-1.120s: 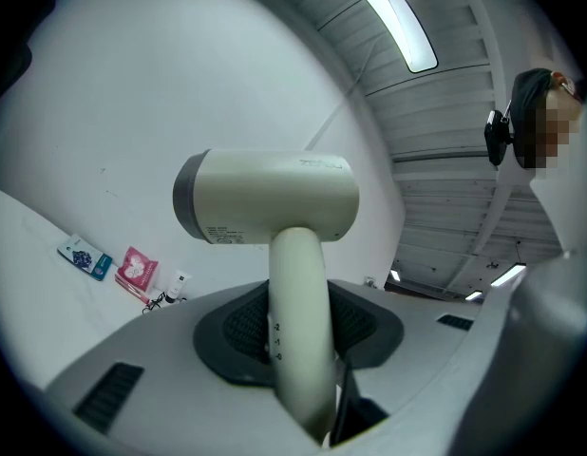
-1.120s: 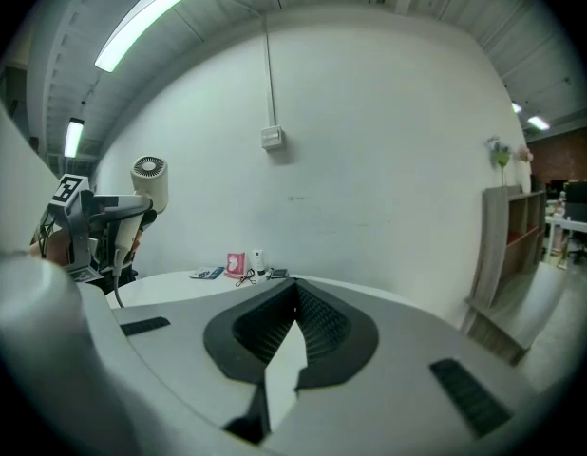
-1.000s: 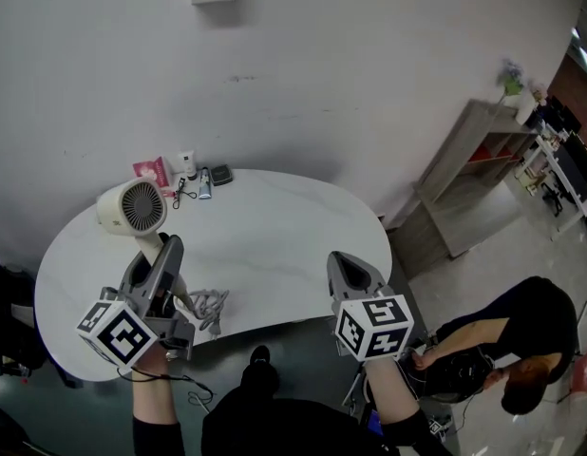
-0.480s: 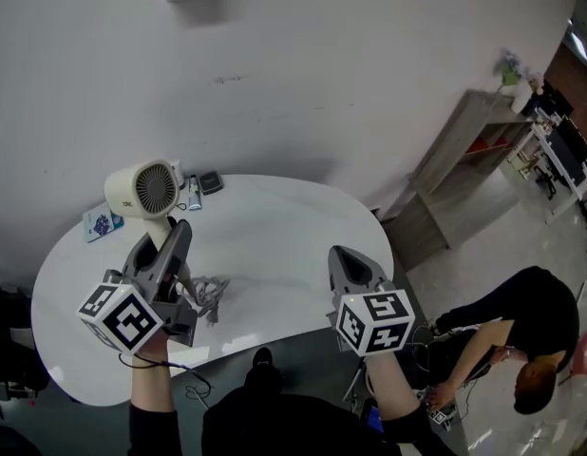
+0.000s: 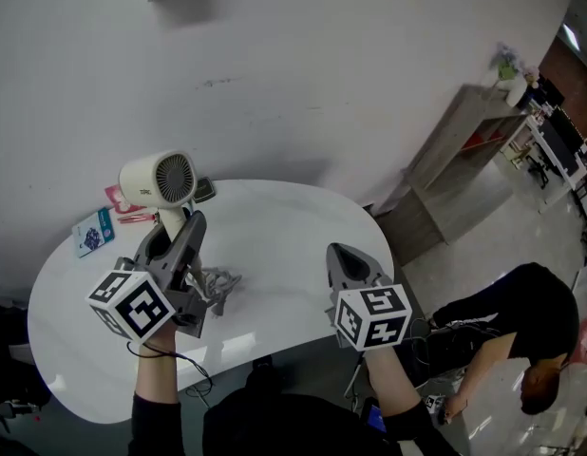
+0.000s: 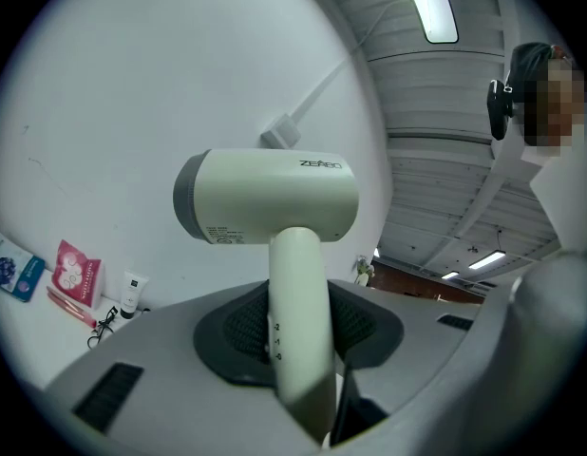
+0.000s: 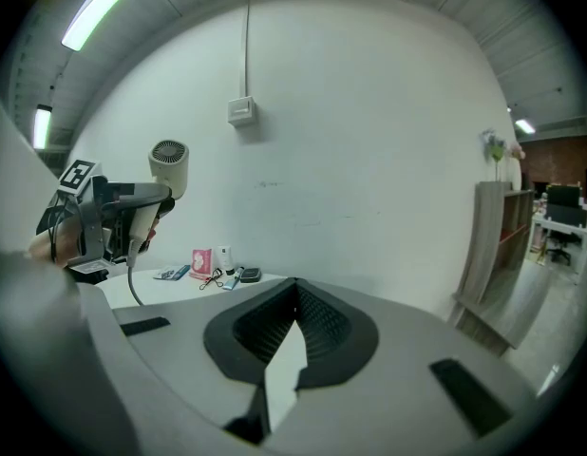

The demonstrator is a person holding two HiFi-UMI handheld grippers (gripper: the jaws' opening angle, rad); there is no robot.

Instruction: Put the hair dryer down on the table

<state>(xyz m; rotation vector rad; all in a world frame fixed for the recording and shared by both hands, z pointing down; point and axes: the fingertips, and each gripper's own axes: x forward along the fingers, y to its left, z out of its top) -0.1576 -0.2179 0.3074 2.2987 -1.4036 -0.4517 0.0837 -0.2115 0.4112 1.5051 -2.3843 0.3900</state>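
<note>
At the far left of the white oval tabletop (image 5: 293,226), a blue packet (image 5: 92,232) and a pink packet (image 6: 75,266) lie close to the wall, and a small white tube (image 6: 132,293) stands just right of them. Right of these, the left gripper (image 5: 184,231) is clamped on the cream-coloured plastic hair dryer (image 6: 274,198). The dryer's upright handle sits between the dark ribbed pads, and both jaws press against it. The dryer is held up in the air, clear of the tabletop, above its far left part. Its barrel lies crosswise over the gripper, and its round grille faces the person. The grey cord (image 5: 216,283) lies bunched on the tabletop just right of that gripper. A small dark flat object (image 5: 206,190) rests near the wall behind the dryer. Further right, above the near edge of the tabletop, the right gripper (image 5: 339,253) hangs with its jaws brought together at the tips and nothing between them. Well off to the right, a pale wooden shelf unit (image 5: 464,150) stands against the wall. A person in a dark top (image 5: 521,321) bends over on the floor at the near right.
</note>
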